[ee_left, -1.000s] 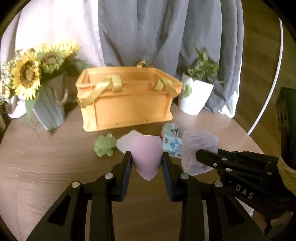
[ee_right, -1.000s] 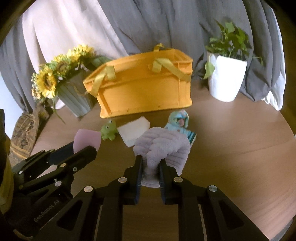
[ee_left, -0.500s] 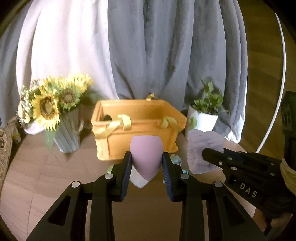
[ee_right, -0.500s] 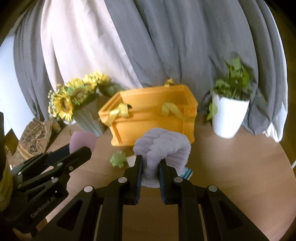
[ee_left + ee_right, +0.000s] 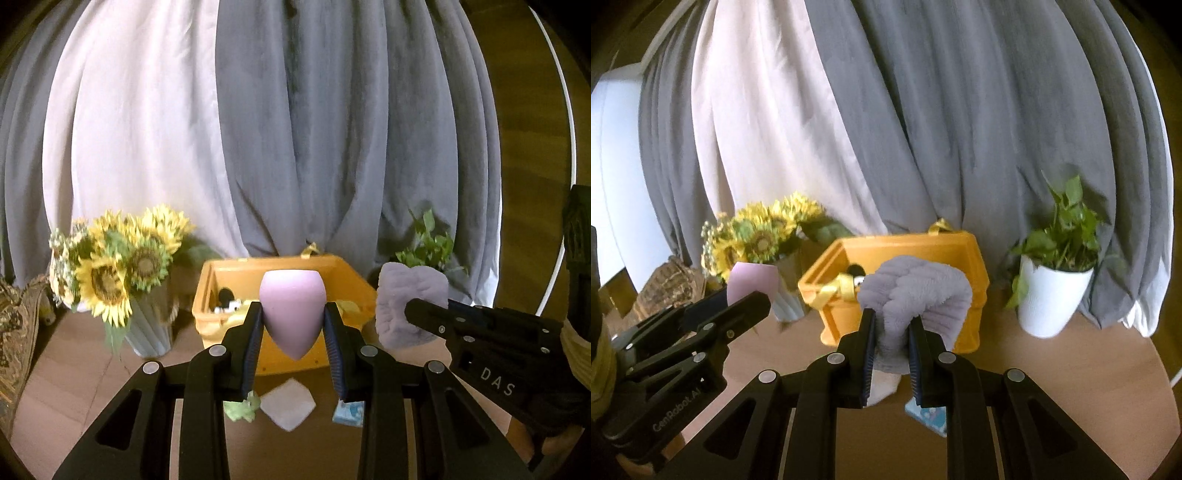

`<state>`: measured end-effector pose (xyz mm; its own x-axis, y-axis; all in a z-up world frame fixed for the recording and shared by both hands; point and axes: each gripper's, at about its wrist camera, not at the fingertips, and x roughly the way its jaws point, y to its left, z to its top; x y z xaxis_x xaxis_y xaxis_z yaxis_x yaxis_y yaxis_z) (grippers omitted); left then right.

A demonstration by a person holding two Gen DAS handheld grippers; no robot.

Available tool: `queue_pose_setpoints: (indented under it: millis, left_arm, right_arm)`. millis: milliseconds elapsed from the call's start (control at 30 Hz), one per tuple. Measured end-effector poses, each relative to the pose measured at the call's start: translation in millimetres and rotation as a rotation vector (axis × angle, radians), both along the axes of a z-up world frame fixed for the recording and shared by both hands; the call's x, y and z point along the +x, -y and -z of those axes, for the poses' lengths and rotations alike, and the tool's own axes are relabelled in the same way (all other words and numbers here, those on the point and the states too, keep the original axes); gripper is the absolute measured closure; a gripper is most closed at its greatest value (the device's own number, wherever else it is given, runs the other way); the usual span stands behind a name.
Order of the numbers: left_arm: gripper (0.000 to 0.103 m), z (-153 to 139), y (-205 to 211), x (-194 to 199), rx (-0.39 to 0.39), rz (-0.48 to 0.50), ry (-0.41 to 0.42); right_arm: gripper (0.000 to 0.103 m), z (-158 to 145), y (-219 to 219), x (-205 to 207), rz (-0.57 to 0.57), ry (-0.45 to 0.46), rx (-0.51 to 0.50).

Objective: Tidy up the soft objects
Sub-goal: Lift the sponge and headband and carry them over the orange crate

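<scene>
Left gripper [image 5: 293, 325]: fingers clamped on a pink teardrop sponge [image 5: 292, 312], point down, held in the air in front of the orange basket [image 5: 343, 277]. Right gripper [image 5: 891, 332]: fingers narrow, pinching a folded grey plush cloth [image 5: 916, 291], also lifted near the basket. Basket stands at the far side of the round wooden table [image 5: 1052, 387], between the sunflower vase [image 5: 147, 328] on the left and the white potted plant [image 5: 1051, 295] on the right. Below on the table: green frog toy [image 5: 242, 406], white square pad [image 5: 288, 404], blue packet [image 5: 349, 413]. Items inside the basket, unclear.
</scene>
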<state>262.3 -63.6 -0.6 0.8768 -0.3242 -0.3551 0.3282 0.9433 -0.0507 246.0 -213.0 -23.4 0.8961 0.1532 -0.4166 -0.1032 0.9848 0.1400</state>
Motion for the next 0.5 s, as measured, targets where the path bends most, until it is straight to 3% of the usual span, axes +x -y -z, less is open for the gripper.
queue_pose_setpoints:
  millis: [500]
  left_arm:
    - [0.071, -21, 8, 44, 0.004, -0.002, 0.067]
  right_arm:
    - [0.085, -22, 7, 40, -0.010, 0.076, -0.001]
